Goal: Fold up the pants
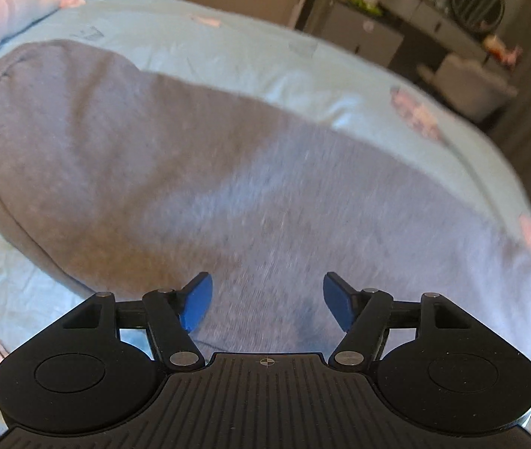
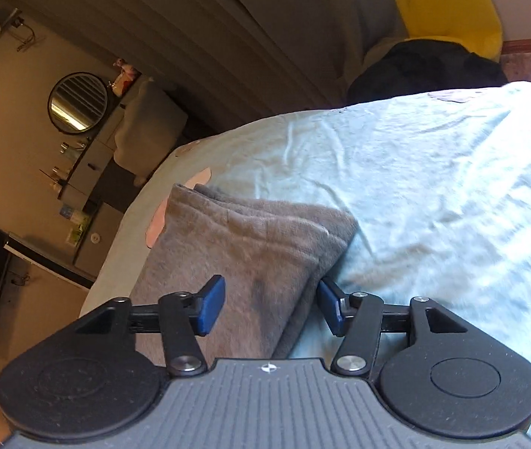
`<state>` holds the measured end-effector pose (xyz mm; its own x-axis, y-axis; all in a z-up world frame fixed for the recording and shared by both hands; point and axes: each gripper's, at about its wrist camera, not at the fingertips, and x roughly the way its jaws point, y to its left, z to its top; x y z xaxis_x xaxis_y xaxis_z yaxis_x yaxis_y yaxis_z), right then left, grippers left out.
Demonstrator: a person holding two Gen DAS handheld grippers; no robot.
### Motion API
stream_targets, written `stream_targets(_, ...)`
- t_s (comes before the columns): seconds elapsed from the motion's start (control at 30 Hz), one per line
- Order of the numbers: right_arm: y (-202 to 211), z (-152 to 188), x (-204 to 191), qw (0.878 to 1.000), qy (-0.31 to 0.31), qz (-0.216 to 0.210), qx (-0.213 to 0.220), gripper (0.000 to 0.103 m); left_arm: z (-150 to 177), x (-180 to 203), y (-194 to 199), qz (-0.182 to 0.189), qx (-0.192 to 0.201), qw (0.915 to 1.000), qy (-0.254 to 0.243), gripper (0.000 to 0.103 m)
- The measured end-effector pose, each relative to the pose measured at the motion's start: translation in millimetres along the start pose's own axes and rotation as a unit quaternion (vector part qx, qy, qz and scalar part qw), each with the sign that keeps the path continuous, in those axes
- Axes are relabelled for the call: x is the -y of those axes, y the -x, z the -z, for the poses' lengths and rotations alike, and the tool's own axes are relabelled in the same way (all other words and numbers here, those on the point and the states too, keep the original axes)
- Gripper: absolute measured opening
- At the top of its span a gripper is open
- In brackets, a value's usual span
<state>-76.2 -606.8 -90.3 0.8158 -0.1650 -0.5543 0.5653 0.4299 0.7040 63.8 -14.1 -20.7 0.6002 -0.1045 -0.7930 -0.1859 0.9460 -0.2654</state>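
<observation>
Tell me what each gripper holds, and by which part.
Nothing. Left tongs and right tongs are both open above the gray pants.

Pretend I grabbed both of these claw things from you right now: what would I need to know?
Left gripper: open, over the grey pants, gripping nothing.
Right gripper: open, at the pants' edge, nothing clamped.
Pants lie on the light blue bedsheet, already doubled over, layered edges showing in the right view.
Left: probably one more fold and smoothing; I can't see the whole garment.

light blue bedsheet (image 1: 228,45), round mirror (image 2: 77,102), yellow cushion (image 2: 448,0), grey dresser (image 1: 370,33).
</observation>
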Motion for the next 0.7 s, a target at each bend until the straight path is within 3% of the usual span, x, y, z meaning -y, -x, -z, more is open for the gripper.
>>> stream_targets(0.03,-4.0,-2.7,0.4,1.000,0.000,-0.003,0.001,0.049,2.0,1.5,-4.8,-0.006,-0.007,0.9999,-0.003,0.071)
stream_targets(0.1,-8.8,-7.0,1.8,1.000,0.003,-0.002,-0.003,0.024,4.9,3.1,-10.3,-0.021,-0.012,0.9996,-0.011,0.071)
stream_targets(0.13,-11.9,-8.8,1.5,1.000,0.008,0.001,-0.004,0.019,5.1,5.1,-9.3,-0.026,-0.007,0.9995,-0.018,0.071)
stream_targets(0.27,-14.7,-12.0,8.8,1.000,0.005,-0.017,-0.013,0.021,-7.8,13.4,-4.4,-0.035,0.024,0.9981,-0.045,0.071)
stream_targets(0.43,-13.9,-12.4,13.8,0.999,-0.001,-0.033,-0.013,0.022,-48.0,14.3,-15.6,-0.049,0.055,0.9965,-0.038,0.071)
stream_targets(0.6,-11.1,-11.8,12.6,0.999,0.008,-0.035,-0.013,0.022,-76.7,19.1,-47.1,-0.041,0.033,0.9981,-0.032,0.071)
stream_targets(0.7,-11.1,-12.2,14.6,0.999,-0.005,-0.037,-0.012,0.022,-80.3,17.4,-81.5,-0.106,0.017,0.9935,-0.037,0.076)
